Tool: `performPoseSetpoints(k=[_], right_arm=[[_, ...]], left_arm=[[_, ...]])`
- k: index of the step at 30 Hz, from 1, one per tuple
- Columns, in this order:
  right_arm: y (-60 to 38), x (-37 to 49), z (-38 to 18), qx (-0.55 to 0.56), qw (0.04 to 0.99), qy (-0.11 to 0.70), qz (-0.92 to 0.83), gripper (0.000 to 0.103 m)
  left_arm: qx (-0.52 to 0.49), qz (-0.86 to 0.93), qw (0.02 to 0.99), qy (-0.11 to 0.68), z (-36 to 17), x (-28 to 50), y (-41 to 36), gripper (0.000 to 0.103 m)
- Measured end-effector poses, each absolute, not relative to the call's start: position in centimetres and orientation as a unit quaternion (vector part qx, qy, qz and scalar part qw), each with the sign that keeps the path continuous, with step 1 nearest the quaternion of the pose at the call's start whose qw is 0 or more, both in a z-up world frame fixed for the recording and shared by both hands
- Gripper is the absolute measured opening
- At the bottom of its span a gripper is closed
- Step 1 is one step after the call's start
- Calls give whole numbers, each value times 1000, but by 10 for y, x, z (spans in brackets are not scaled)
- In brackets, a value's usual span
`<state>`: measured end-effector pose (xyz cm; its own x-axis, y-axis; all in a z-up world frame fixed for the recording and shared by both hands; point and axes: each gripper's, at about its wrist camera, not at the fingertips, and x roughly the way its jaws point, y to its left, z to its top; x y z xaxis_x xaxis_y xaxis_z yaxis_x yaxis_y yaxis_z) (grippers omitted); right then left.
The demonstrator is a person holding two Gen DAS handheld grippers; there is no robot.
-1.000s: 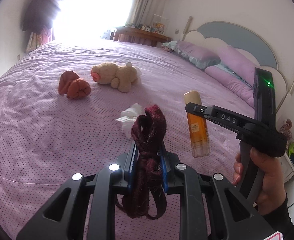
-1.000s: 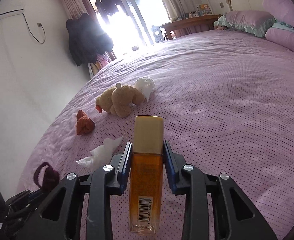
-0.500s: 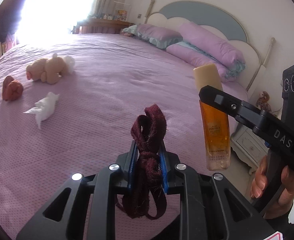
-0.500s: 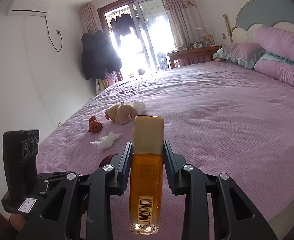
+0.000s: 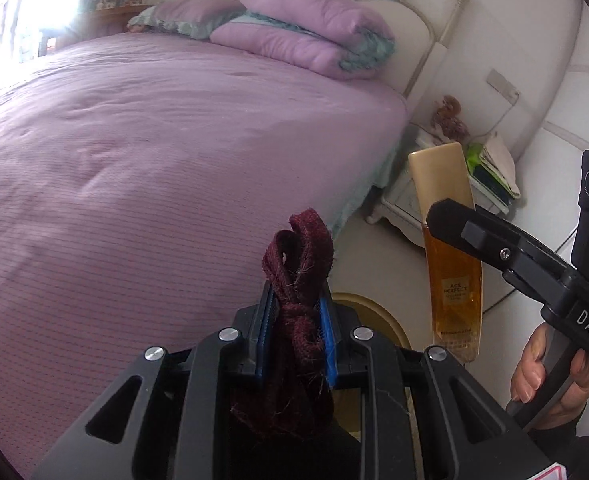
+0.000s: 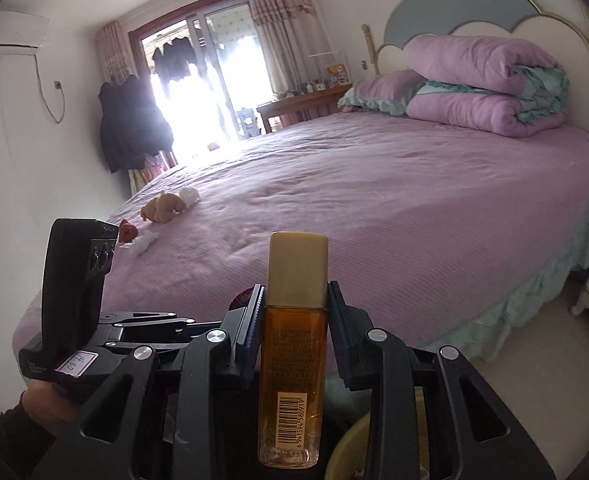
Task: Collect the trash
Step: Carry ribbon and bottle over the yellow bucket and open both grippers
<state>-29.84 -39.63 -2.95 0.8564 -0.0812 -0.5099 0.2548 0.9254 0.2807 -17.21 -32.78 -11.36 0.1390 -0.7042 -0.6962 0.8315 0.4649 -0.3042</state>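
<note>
Trash fills both of your tools: your left gripper (image 5: 296, 312) is clamped tight on one knotted maroon fabric strip (image 5: 300, 276), its loop standing up above the blue pads (image 5: 327, 334) and its frayed ends hanging down behind them, while your right gripper (image 6: 296, 312) is closed on one amber bottle (image 6: 292, 364) with a tan cap, held upright with the barcode low on its side and the cap rising clear above the fingertips. From the left wrist view you see that same bottle (image 5: 452, 256) just to the right of the fabric strip, tilted slightly, with your right hand (image 5: 550, 376) wrapped around the handle below it. Directly beneath both grippers sits one yellowish bin (image 5: 374, 316), only its curved rim showing beside the bed (image 5: 134, 152); the right wrist view catches another edge of it under the bottle (image 6: 346, 448). Still lying on the purple bedspread, well apart from both grippers near the far left edge, are three things: one crumpled white tissue (image 6: 142, 242), one small reddish-brown bundle (image 6: 128, 232) touching or just beside it, and one tan stuffed toy (image 6: 166, 208) a little farther back. Two folded purple quilts (image 6: 486, 88) are stacked at the headboard, beside one pillow (image 6: 386, 92), and one nightstand (image 5: 414, 204) stands beside the bed.
</note>
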Motion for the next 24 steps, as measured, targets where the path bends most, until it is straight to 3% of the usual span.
performPoseSetpoints(k=[12,15,16,17,24], right_arm=[[-442,-399,-100,259,898,297,-196,31],[-445,-409,-111,275,889,305,-202,31],[-447,-411,-113,280,887,306,-204,31],[-449,-413,-116,283,885,307,-205,31],[-450,-418,-131,294,876,324,-203,31]], left_arm=[[158,-561,662,472,-188,-238,-410,24],[173,-565,653,473,-202,-249,-425,58],[177,-565,652,473,-207,-251,-429,79],[182,-561,656,471,-210,-252,-434,83],[176,-545,667,475,-214,-244,-435,83]])
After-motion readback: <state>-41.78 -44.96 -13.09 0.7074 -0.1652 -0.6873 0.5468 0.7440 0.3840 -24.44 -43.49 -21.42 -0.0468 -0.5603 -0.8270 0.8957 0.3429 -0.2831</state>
